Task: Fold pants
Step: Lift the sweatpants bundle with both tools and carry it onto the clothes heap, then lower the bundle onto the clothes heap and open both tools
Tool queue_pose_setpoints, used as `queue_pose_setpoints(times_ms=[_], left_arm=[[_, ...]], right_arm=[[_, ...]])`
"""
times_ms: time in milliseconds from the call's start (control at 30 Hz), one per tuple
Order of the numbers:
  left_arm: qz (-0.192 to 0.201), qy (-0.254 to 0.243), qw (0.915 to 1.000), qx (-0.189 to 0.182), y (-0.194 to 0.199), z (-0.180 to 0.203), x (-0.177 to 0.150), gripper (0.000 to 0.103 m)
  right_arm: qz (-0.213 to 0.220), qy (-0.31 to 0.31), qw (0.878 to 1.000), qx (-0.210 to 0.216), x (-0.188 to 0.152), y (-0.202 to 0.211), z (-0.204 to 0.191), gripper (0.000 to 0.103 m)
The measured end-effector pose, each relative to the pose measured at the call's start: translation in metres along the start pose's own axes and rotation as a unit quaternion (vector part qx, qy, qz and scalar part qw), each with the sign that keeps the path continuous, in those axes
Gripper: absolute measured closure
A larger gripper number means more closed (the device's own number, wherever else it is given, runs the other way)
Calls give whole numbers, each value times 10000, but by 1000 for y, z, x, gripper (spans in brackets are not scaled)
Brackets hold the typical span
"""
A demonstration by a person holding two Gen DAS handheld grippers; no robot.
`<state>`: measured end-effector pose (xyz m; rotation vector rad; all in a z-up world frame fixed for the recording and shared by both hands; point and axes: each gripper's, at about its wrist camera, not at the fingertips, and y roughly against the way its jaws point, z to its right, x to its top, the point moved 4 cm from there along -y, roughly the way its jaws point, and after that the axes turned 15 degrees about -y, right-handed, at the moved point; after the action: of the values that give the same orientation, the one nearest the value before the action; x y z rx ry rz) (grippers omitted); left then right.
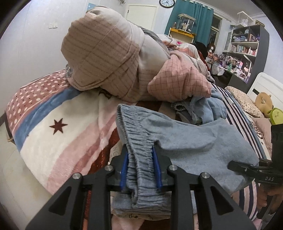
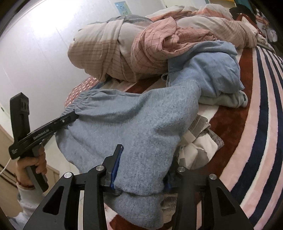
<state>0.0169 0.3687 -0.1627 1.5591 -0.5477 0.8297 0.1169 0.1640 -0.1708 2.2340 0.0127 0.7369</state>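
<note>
Left gripper, blue pads clamped on gathered elastic waistband of grey-blue pants. Right gripper, jaws closed on thick fold of same pants at far side, one blue pad visible, other hidden by cloth. Pants held up between both grippers, slung just above striped blanket, lower part draping onto folded laundry below. In right wrist view, left gripper seen from side, nipping waistband, held in hand. In left wrist view, right gripper at right edge, touching pants. Behind: rolled quilt and pink checked cloth, light blue garment beside them. Wall clock, teal curtain and shelves beyond bed.
</note>
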Motion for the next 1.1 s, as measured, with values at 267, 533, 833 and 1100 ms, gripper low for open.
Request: queue_pose_setpoints(times_ms=[267,533,833,1100], left_arm=[[-38,-15,9999,155,8,4,2,78],[40,-163,9990,421,35,13,10,75],[138,-242,9988,409,64,40,10,64],[272,-474,9981,270,85,91,16,51]], right_arm=[[-24,-29,10000,-11,-2,12,2,66],[20,-54,10000,9,-4,25,5,65],[253,-12,9997,49,-15,60,7,65],[532,23,9985,-89,-27,104,20,59]])
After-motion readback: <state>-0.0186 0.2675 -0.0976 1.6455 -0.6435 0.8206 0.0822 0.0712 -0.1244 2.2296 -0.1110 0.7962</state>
